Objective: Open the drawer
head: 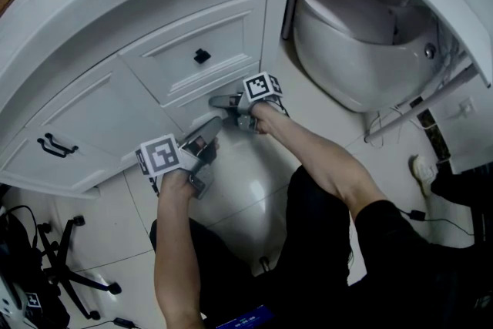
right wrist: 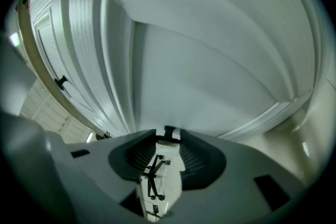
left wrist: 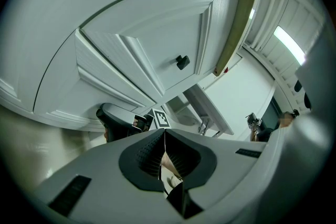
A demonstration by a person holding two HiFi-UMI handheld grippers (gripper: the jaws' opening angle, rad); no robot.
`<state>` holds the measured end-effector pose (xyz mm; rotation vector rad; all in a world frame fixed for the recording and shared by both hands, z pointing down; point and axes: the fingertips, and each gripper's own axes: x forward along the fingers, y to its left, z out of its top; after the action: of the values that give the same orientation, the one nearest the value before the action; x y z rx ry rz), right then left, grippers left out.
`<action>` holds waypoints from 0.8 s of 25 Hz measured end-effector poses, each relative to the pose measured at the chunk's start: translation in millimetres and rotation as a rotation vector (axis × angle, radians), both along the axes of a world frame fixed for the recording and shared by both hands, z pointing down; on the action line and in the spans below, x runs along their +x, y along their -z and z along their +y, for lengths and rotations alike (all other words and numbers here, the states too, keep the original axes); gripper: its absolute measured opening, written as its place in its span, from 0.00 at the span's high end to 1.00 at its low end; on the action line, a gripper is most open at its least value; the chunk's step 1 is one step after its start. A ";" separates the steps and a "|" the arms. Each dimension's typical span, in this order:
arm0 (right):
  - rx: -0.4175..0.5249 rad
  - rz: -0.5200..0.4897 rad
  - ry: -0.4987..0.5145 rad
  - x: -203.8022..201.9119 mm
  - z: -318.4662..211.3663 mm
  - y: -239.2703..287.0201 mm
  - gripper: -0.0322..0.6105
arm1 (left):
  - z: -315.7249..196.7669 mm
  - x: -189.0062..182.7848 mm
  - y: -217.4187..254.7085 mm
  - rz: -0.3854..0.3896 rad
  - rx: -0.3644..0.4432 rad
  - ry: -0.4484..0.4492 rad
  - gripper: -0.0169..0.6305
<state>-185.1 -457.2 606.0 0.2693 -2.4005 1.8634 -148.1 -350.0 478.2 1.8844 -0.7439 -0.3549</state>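
A white vanity has an upper drawer [head: 192, 50] with a black knob [head: 201, 55], and a lower drawer front [head: 185, 108] just beneath it. My right gripper [head: 219, 101] reaches level to the lower drawer. In the right gripper view its jaws [right wrist: 169, 139] are shut on a small black knob [right wrist: 169, 131] against the white panel. My left gripper [head: 209, 125] hangs just below and left of it, near the cabinet's base. Its jaws [left wrist: 164, 132] are shut and hold nothing. The left gripper view shows the right gripper [left wrist: 118, 120] and the upper knob [left wrist: 182, 62].
A white toilet [head: 354, 42] stands to the right of the vanity. A cabinet door with a black bar handle [head: 55, 145] is at the left. A black office chair base [head: 73, 262] stands at the lower left. The person's legs fill the tiled floor below the grippers.
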 end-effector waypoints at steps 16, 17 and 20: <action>-0.005 0.022 0.013 1.9 2.0 -3.3 0.71 | 1.6 -3.1 4.6 -0.009 0.010 0.005 0.99; -0.002 0.020 0.014 1.7 2.4 -2.1 0.71 | 1.7 -2.8 4.2 0.001 0.007 0.006 0.99; 0.001 0.018 0.015 1.2 2.7 0.1 0.71 | 1.9 -3.7 4.5 0.007 0.005 0.011 0.99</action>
<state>-183.8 -454.5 605.9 0.2659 -2.3849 1.8463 -151.8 -348.1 473.6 1.8833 -0.7491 -0.3706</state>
